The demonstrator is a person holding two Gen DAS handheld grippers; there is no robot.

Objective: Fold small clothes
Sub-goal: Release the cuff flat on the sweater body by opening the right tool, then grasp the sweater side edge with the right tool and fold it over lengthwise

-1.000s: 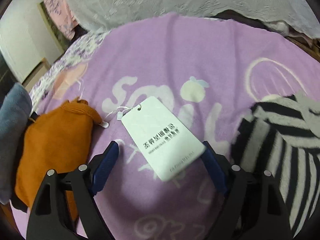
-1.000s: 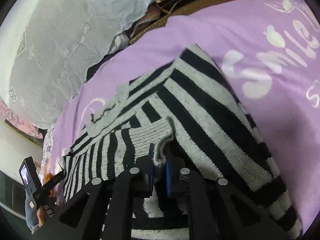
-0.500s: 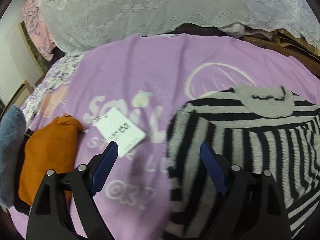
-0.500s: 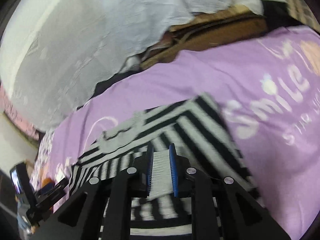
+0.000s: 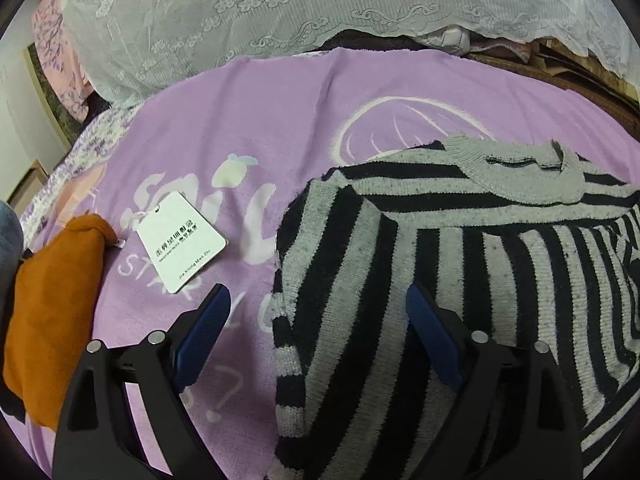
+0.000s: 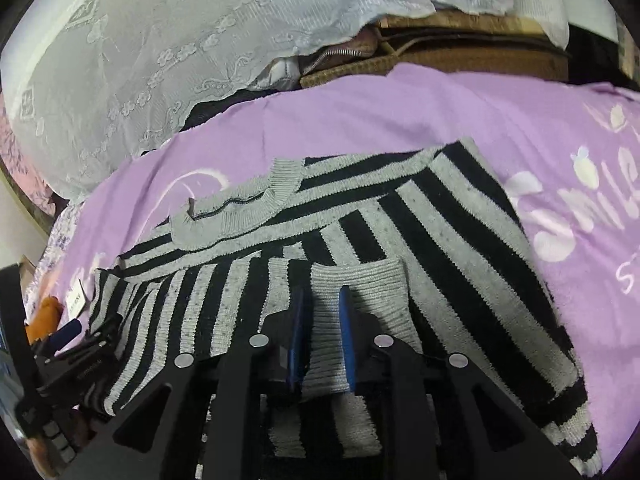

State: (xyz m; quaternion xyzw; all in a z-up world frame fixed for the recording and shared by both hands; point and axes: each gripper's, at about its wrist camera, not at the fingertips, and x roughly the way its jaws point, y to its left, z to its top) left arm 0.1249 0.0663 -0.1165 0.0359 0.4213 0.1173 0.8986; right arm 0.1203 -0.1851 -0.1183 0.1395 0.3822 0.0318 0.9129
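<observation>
A black-and-grey striped sweater [image 5: 500, 264] [image 6: 440, 220] lies on a purple blanket [image 5: 260, 120] [image 6: 440, 112], collar towards the far side, sleeves folded in over the body. My left gripper [image 5: 316, 296] hovers over the sweater's left edge; its jaws are opening, wide apart, with nothing gripped. It also shows at the lower left of the right wrist view as the left gripper [image 6: 68, 332]. My right gripper [image 6: 322, 300] hangs over the grey ribbed cuff [image 6: 360, 280], which lies flat on the sweater. Its jaws stand a narrow gap apart, and the pads do not pinch the cuff.
A folded orange garment [image 5: 52, 308] with a white hang tag [image 5: 182, 240] lies left of the sweater, a grey garment [image 5: 8, 232] beyond it. White lace cloth [image 5: 280, 12] [image 6: 160, 40] covers a pile at the back, beside a wicker basket [image 6: 440, 56].
My left gripper swung right, from over the hang tag to the sweater's left edge. My right gripper let go of the bunched cuff, which now lies flat, and its jaws parted slightly.
</observation>
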